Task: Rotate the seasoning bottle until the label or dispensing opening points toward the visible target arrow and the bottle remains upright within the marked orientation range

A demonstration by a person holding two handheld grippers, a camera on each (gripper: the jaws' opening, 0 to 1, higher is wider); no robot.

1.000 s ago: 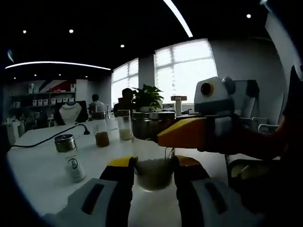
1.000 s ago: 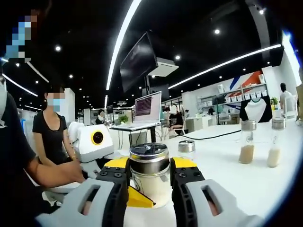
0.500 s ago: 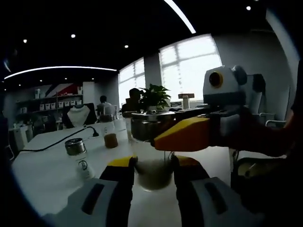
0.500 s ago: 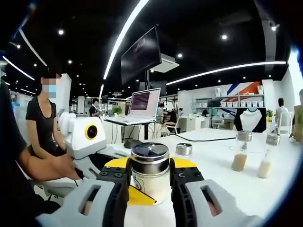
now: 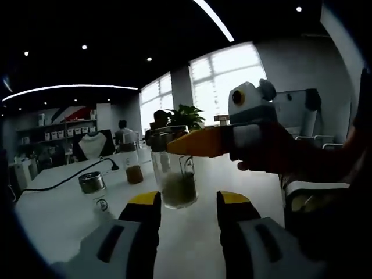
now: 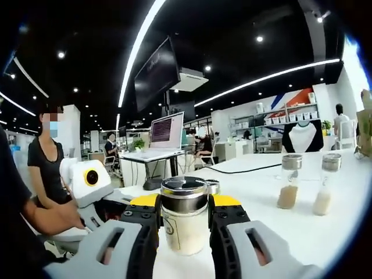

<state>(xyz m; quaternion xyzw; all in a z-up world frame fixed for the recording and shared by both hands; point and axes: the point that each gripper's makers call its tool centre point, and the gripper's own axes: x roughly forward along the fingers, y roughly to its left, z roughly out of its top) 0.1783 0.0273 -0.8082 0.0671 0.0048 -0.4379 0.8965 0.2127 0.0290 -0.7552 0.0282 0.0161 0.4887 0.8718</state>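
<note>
In the right gripper view the right tongs (image 6: pixel 183 218) clamp the seasoning bottle (image 6: pixel 183 224) between their yellow-tipped jaws, upright on the white desk (image 6: pixel 290 232). In the left gripper view the left tongs (image 5: pixel 189 203) stand apart with jaws wide, the bottle just beyond them. Farther off, to their left, stands a small metal-capped jar (image 5: pixel 95 192); two tall shakers (image 6: pixel 288 181) stand right of the right tongs.

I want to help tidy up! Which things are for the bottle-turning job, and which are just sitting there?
For the job:
seasoning bottle
right tool, clamped on it
left tool, open

Just sitting there:
small steel-capped shaker
two tall shakers
black cable
laptop
</note>
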